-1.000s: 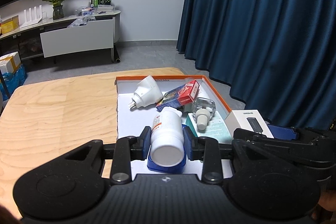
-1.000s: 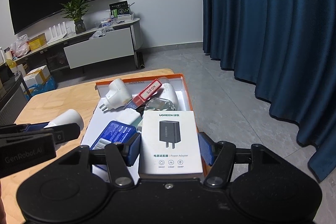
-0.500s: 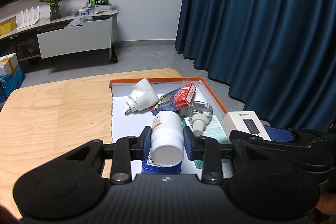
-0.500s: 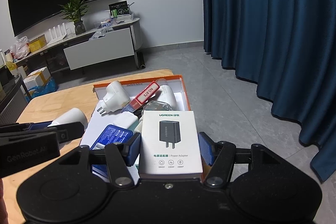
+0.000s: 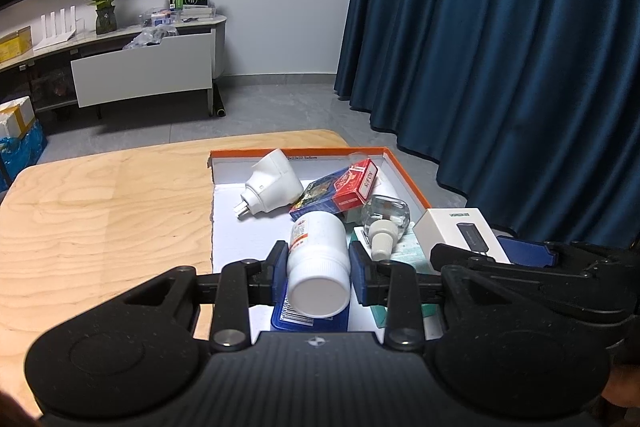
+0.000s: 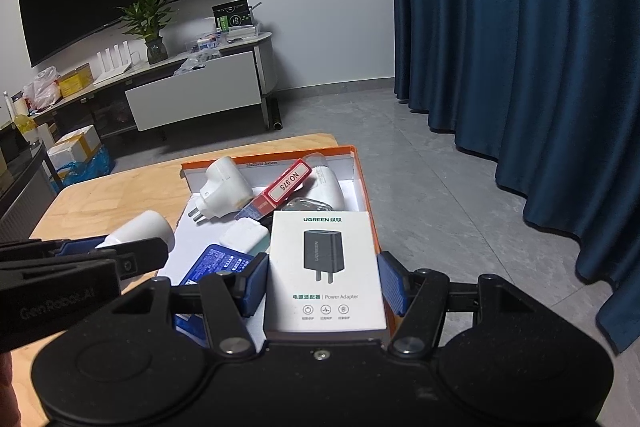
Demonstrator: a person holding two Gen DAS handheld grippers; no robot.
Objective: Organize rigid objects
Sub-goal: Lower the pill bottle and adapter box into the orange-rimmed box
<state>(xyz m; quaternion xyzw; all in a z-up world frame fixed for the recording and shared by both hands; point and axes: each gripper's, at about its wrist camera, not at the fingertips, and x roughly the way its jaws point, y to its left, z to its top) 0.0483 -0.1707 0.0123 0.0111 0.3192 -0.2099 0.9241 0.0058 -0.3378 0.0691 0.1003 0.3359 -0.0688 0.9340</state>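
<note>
- Left wrist view: next to nothing different from a second back, only a faint drift of the room and of the orange-rimmed tray within the frame.
- Pinching the white pill bottle crosswise in the left gripper, pads tight on both sides of the body, cap toward the camera. Same hold as a second ago, with no slip to be seen.
- Hanging over the near part of the tray, above a flat blue box; touching it or clear of it, impossible to tell from here.
- Right wrist view: likewise unchanged. Clamped on the UGREEN power adapter box with the right gripper, pads against its two long edges, printed face up, over the tray's near right corner.
- Already lying in the tray: a white plug adapter, a red carton propped at a slant, and a clear little bottle with a pale stopper.
- Tray resting at the right end of the wooden bench.
- Judged from this: a pause with both loads in hand rather than progress, neither item set down yet.
- Probably two placements left, each needing a free patch in a crowded tray. Best released one at a time, with care not to knock the leaning carton or roll the round bottle.
</note>
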